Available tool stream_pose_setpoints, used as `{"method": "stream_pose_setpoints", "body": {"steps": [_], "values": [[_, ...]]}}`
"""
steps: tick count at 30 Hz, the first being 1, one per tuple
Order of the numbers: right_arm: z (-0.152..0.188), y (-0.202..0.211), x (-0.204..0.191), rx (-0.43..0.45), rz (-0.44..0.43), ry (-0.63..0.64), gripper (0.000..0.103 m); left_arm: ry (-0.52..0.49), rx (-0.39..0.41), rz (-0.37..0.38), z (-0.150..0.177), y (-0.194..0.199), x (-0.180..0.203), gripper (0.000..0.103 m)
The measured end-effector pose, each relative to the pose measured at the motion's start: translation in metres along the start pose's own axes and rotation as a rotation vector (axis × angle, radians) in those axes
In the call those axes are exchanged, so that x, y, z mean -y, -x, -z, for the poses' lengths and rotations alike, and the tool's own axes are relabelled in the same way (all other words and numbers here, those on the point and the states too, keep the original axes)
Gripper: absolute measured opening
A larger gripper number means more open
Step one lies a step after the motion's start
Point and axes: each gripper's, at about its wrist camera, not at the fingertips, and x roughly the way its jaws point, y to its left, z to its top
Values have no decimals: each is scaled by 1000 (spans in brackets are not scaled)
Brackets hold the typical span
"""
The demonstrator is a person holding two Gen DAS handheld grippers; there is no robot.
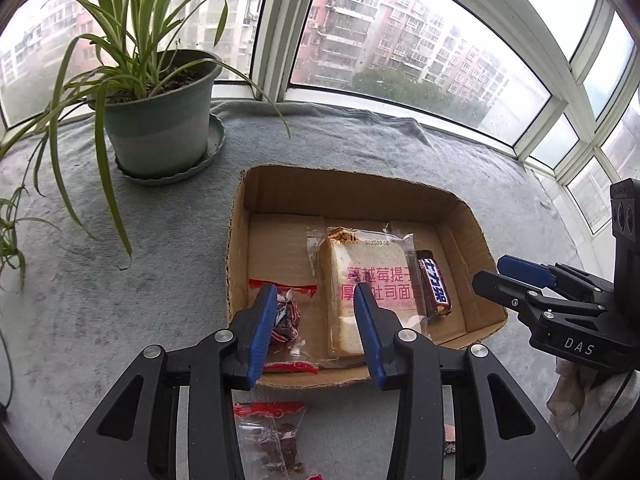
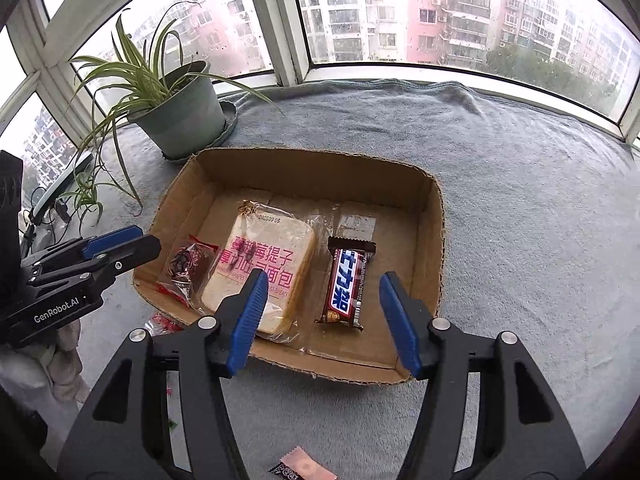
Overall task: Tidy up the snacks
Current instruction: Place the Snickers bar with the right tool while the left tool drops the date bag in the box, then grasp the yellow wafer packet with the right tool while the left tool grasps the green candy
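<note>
A shallow cardboard box (image 1: 460, 216) (image 2: 434, 216) sits on a grey blanket. In it lie a wrapped bread slice (image 1: 372, 280) (image 2: 272, 264), a brown chocolate bar (image 1: 434, 286) (image 2: 346, 284) and a clear red-edged snack packet (image 1: 290, 312) (image 2: 186, 264). My left gripper (image 1: 316, 292) is open and empty, above the box's near edge over the packet. My right gripper (image 2: 324, 280) is open and empty, above the near edge over the chocolate bar. A second red-edged packet (image 1: 276, 436) lies on the blanket in front of the box.
A potted spider plant (image 1: 160, 120) (image 2: 180, 116) stands on a saucer behind the box to the left, its leaves hanging over the blanket. A small pink wrapper (image 2: 304, 468) lies on the blanket near me. Windows run along the back.
</note>
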Motion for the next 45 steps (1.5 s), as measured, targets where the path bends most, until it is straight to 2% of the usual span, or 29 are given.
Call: {"method": "stream_pose_setpoints", "body": {"steps": [6, 11, 20, 28, 34, 45], "values": [[9, 15, 1, 8, -19, 1, 60, 4, 22, 9, 5, 19, -5, 38], [30, 37, 5, 14, -52, 1, 60, 12, 47, 26, 17, 46, -19, 38], [91, 55, 19, -44, -107, 3, 60, 47, 28, 4, 75, 90, -66, 38], [146, 42, 29, -153, -166, 0, 60, 42, -97, -27, 140, 83, -89, 38], [167, 29, 20, -217, -164, 62, 48, -10, -162, -29, 176, 74, -83, 38], [175, 6, 19, -275, -115, 91, 40, -158, -191, -59, 193, 61, -60, 38]]}}
